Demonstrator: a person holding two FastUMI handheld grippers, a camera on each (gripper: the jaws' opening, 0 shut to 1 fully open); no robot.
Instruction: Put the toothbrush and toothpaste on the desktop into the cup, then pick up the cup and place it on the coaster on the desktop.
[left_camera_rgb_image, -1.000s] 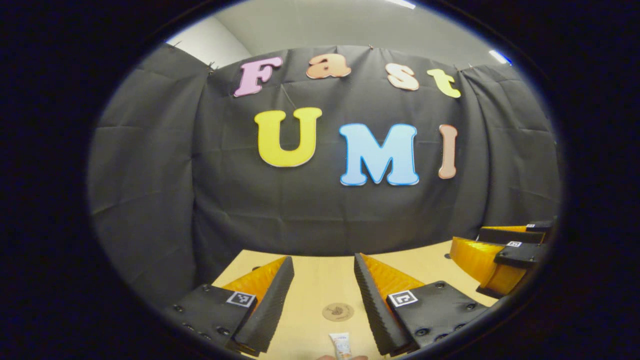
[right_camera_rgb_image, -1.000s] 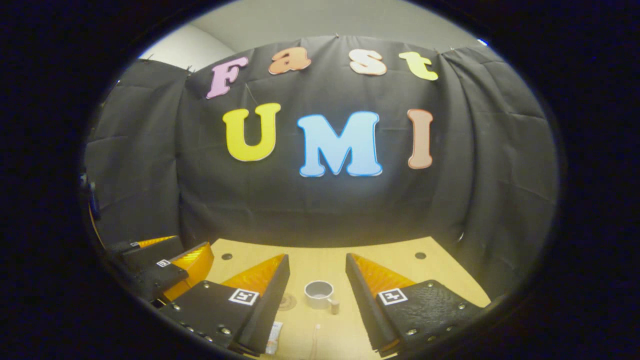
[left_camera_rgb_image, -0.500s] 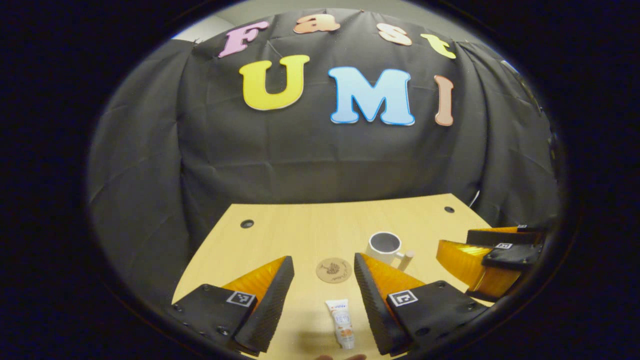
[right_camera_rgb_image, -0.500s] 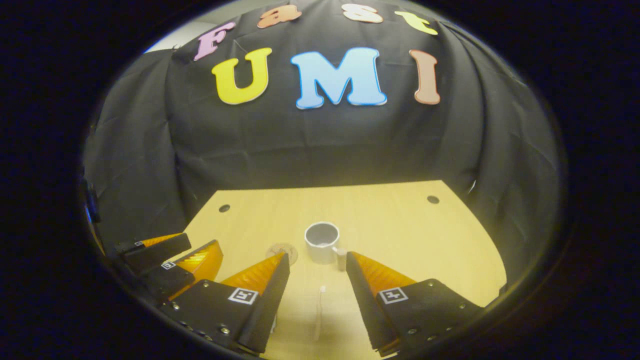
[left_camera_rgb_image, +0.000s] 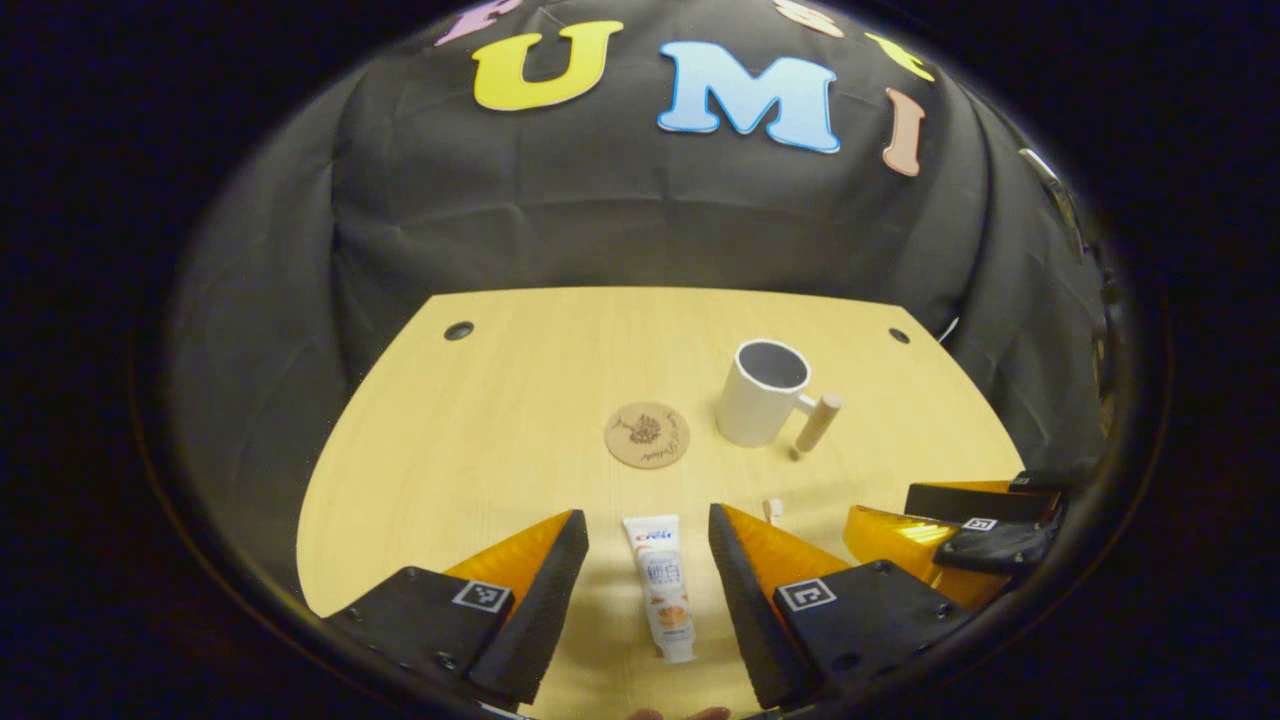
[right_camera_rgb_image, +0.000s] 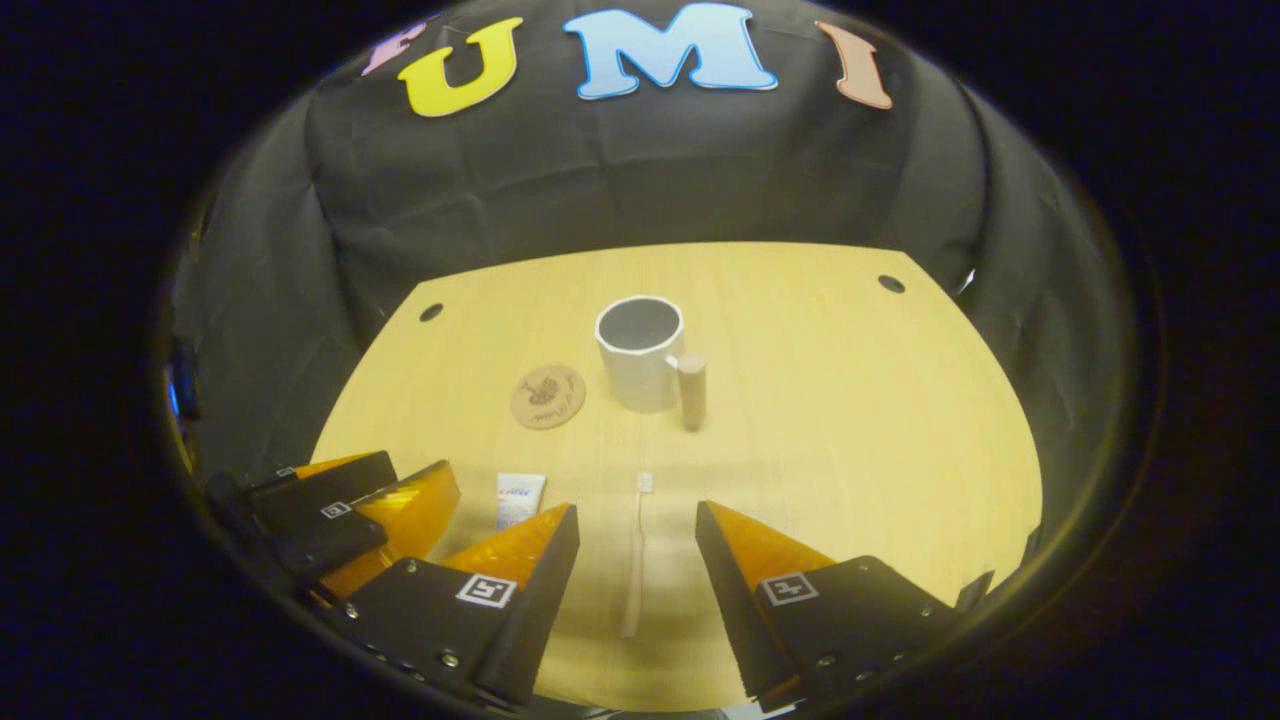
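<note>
Now the left gripper (left_camera_rgb_image: 648, 530) is wide open and holds nothing. The toothpaste (left_camera_rgb_image: 662, 587) lies flat on the desk (left_camera_rgb_image: 480, 430) between its two fingers, not touching them. The right gripper (right_camera_rgb_image: 636, 520) is wide open too, with the toothbrush (right_camera_rgb_image: 636, 555) lying between its fingers, its head pointing to the cup. Farther out, the round coaster (left_camera_rgb_image: 648, 435) sits bare, just beside the white cup (left_camera_rgb_image: 760, 392), which stands upright with its wooden handle (left_camera_rgb_image: 818, 421) sticking out.

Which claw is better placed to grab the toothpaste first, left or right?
Left, likely. The toothpaste lies flat between the open left claw; the right claw is lined up over the toothbrush instead.
</note>
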